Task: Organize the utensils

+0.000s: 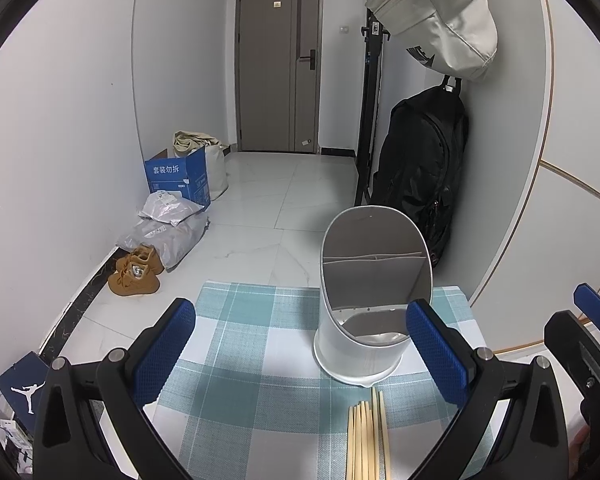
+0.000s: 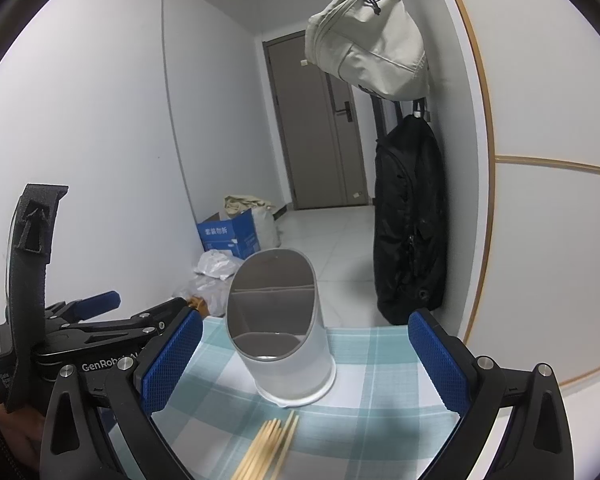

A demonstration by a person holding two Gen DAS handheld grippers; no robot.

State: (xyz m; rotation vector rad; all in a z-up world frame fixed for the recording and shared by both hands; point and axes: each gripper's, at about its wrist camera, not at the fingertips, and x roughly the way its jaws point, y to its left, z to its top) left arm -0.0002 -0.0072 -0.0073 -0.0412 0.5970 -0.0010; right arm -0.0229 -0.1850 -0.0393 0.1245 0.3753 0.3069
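**Chopsticks waiting, holder empty**

Both tools spread wide, nothing pinched: left tool, right tool. Bundle of pale wooden chopsticks lying flat on the checked tabletop, just below and between the right tool's pads, tips toward the holder; below and toward the right-hand pad in the left tool's view. White utensil holder upright straight ahead of both tools, just beyond the chopstick tips, slanted mouth facing the tools, divider inside, compartments apparently empty.

Likely handling: light, stiff, thin sticks, smooth enough to roll or fan apart; loose in the pile, so prone to scattering if nudged. Best taken across the bundle near the middle, pads squeezing several together, or one pair at a time. Holder probably light plastic, liable to tip or slide if struck at the rim.

Readable writing: "GenRobot" partly legible on the left tool's body, seen from the right wrist; "套装勿拆" on the blue carton by the wall; a jumping-figure logo on a dark box at lower left.
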